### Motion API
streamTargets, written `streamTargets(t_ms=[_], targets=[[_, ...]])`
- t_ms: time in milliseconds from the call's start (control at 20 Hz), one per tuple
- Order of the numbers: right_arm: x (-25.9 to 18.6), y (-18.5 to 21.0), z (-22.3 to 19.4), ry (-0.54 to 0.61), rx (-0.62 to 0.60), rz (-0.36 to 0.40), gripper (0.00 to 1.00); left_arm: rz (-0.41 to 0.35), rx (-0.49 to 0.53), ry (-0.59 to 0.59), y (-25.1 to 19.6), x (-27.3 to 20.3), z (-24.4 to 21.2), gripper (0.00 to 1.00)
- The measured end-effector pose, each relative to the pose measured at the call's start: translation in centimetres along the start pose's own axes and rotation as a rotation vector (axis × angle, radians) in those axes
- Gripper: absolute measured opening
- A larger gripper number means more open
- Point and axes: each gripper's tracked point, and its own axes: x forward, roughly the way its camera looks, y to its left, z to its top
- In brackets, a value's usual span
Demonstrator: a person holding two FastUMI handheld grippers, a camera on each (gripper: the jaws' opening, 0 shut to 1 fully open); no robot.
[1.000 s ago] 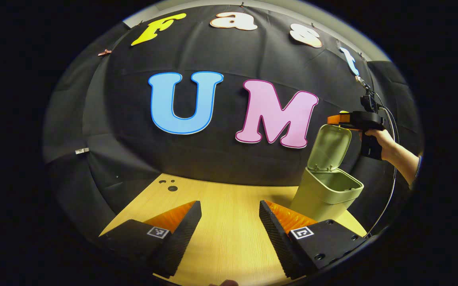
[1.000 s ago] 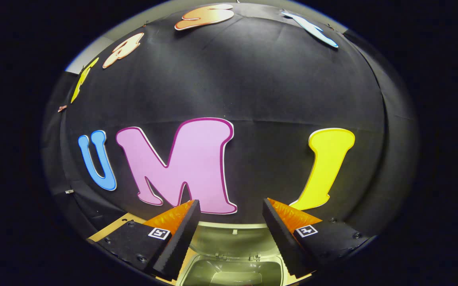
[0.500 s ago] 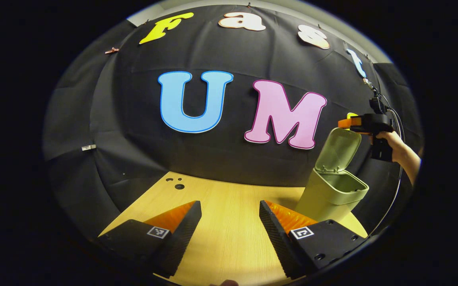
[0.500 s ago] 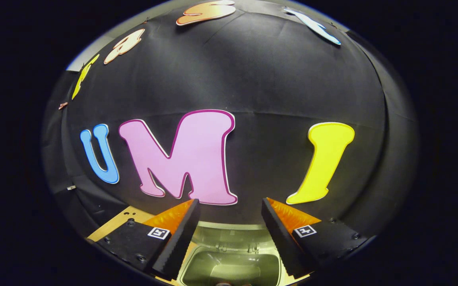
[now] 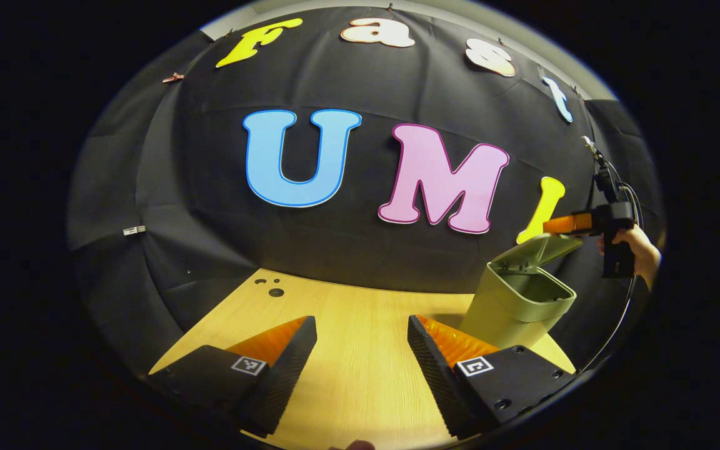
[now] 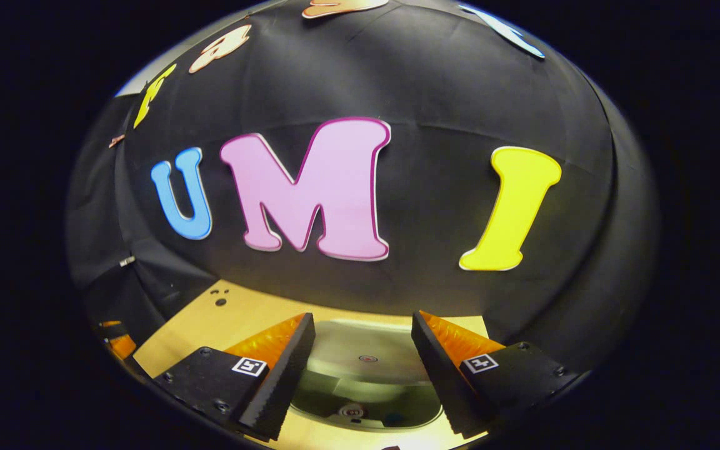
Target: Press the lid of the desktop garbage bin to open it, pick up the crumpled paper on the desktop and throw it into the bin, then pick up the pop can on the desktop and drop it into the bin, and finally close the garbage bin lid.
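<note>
The pale green bin (image 5: 513, 309) stands on the wooden table at the right of the left gripper view. Its lid (image 5: 538, 249) is tilted about halfway down over the opening. My right gripper (image 5: 550, 225), held by a hand (image 5: 641, 253), rests on the lid's upper side. In the right gripper view the lid (image 6: 366, 350) lies just below and between the fingers of my right gripper (image 6: 363, 375), which is open and holds nothing. The bin's dark opening (image 6: 391, 403) shows under the lid. My left gripper (image 5: 360, 369) hovers open above the table, holding nothing.
The wooden table (image 5: 347, 312) stretches back to the black cloth wall, with a few small holes (image 5: 270, 289) near its far left corner. A cable (image 5: 616, 312) hangs from the right gripper beside the bin. My left gripper (image 6: 113, 340) peeks in at the left edge.
The lid has swung from upright to about half shut. My right gripper has come down and forward with it. The left gripper has barely moved.
</note>
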Motion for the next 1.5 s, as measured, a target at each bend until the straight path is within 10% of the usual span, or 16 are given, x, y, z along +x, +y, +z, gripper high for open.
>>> streamTargets(t_ms=[1500], targets=[[-0.5,2.1,-9.3,0.092,0.020,-0.007,0.99,-0.112,0.003,0.031,-2.1,3.6,-0.9,0.95]])
